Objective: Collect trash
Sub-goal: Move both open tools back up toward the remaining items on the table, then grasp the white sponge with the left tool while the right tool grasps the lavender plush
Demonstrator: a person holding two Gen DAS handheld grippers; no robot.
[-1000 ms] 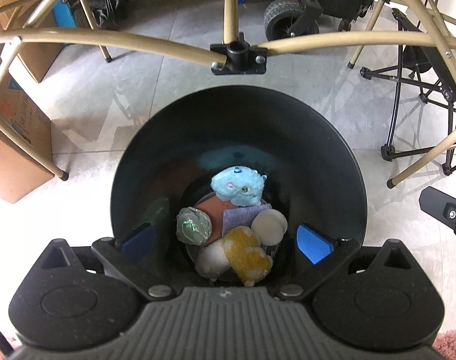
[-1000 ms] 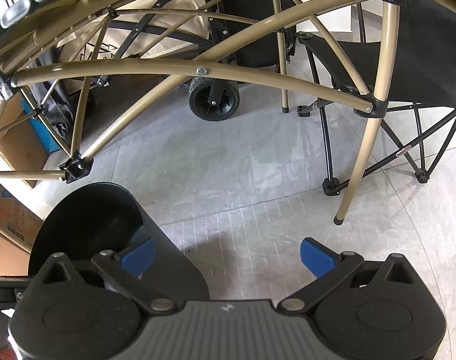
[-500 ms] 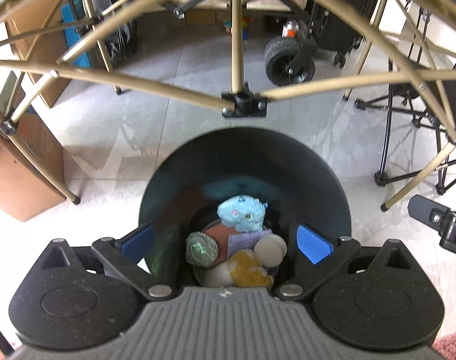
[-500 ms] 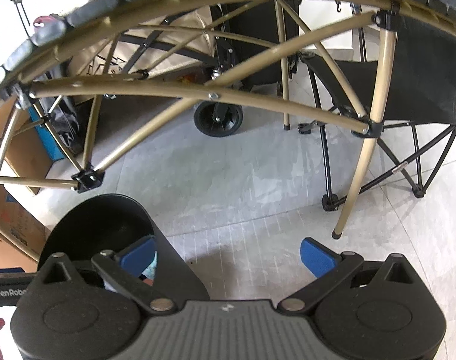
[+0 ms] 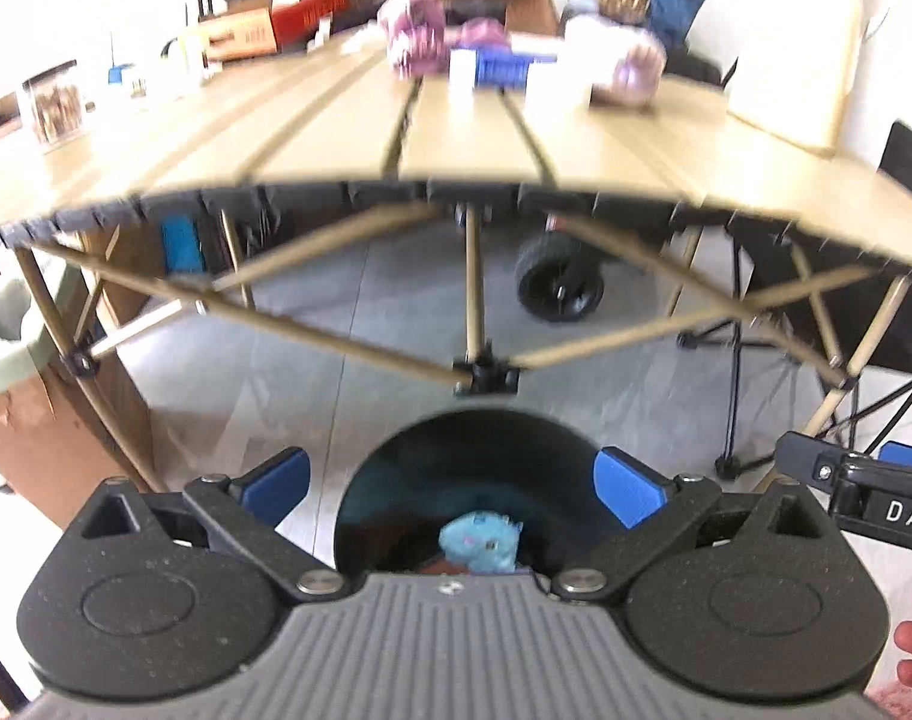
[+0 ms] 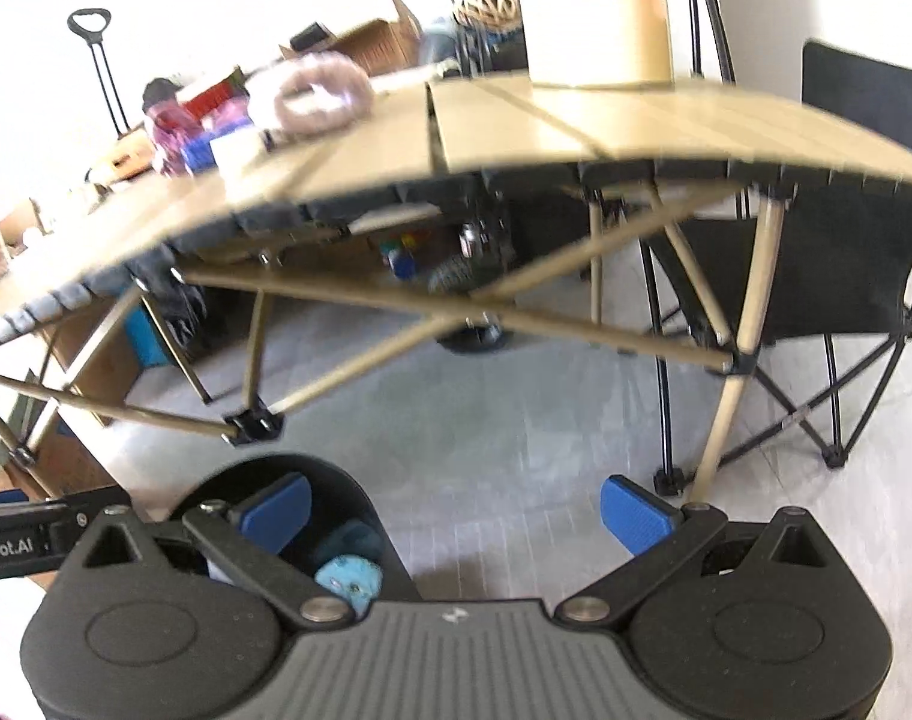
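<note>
Tan slatted folding table (image 5: 348,120) stood over a grey tiled floor (image 5: 348,324), its crossed tan legs meeting in a black joint (image 5: 485,377). Tabletop clutter was blurred: a pink-and-white bundle (image 5: 627,63), a blue-and-white box (image 5: 492,67), a clear jar (image 5: 54,102) at the left end. A black wheel (image 5: 559,288) sat on the floor beneath; a black folding chair (image 6: 840,264) stood to the right.

Black trash bin (image 5: 474,480) stood on the floor in front of the table, below the left gripper (image 5: 453,483), its opening between the 2 blue pads. A crumpled light-blue wad (image 5: 481,545) lay inside, partly hidden by the gripper body. Left jaws were spread wide, holding nothing.

In the right wrist view the bin (image 6: 360,498) sat lower left, the left blue pad over its opening. Right gripper (image 6: 456,507) jaws were also wide apart and empty, over bare floor.
</note>
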